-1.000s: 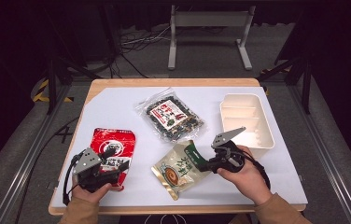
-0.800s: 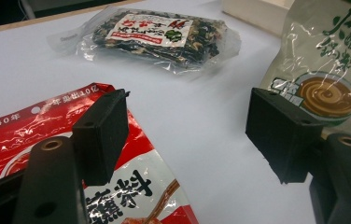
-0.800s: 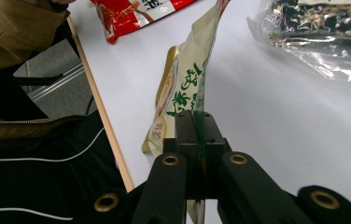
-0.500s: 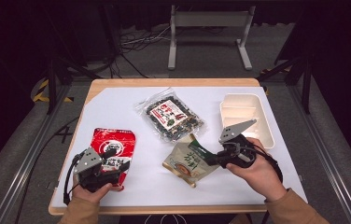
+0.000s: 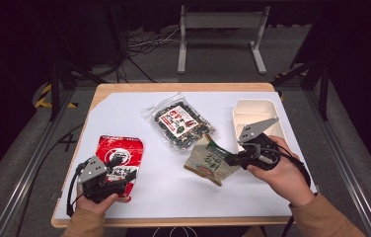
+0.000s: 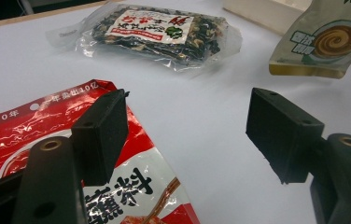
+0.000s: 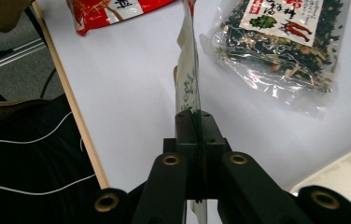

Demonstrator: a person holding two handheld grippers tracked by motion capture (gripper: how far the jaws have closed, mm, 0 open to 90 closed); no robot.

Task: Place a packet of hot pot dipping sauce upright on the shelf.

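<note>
The beige pouch (image 5: 208,162) hangs tilted above the tabletop (image 5: 173,187), pinched by the right gripper (image 5: 234,160), while the left gripper (image 5: 124,174) rests spread over the red packet (image 5: 122,150).

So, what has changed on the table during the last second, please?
The right gripper, shut on the green pouch, lifted it off the table and carried it toward the white tray; the pouch now hangs tilted. The left gripper stayed open over the red packet. The clear spice bag did not move.
</note>
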